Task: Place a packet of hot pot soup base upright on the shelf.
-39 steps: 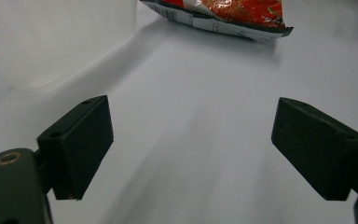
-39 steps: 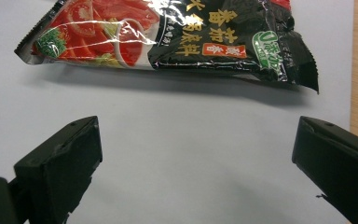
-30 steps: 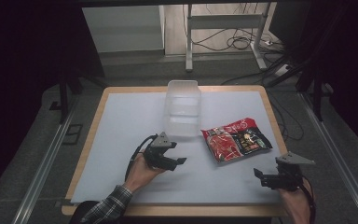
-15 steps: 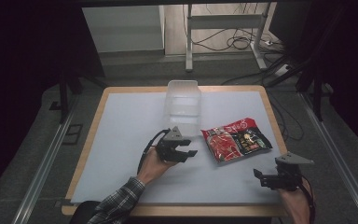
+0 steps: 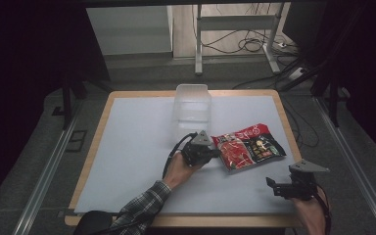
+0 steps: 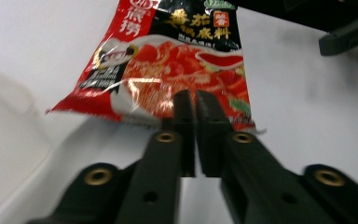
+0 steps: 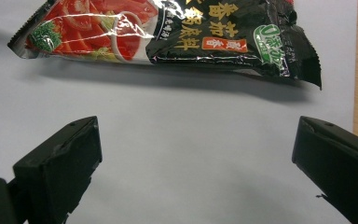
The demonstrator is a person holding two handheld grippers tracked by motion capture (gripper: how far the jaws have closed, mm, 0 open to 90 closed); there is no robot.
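Pinching my left tongs (image 6: 189,105) together at the near edge of the soup-base packet (image 5: 247,147) mid-counter (image 5: 127,147) — crinkly, limp, slippery film — I'd grip its sealed edge; right tongs (image 7: 196,172) gape wide.

A sauce packet (image 5: 248,147) lay on the tabletop (image 5: 127,147), right of centre, with a plastic container (image 5: 193,105) behind it to the left. The left tool (image 5: 214,153) met the packet's left edge; the right tool (image 5: 270,185) sat nearer the front edge, apart.
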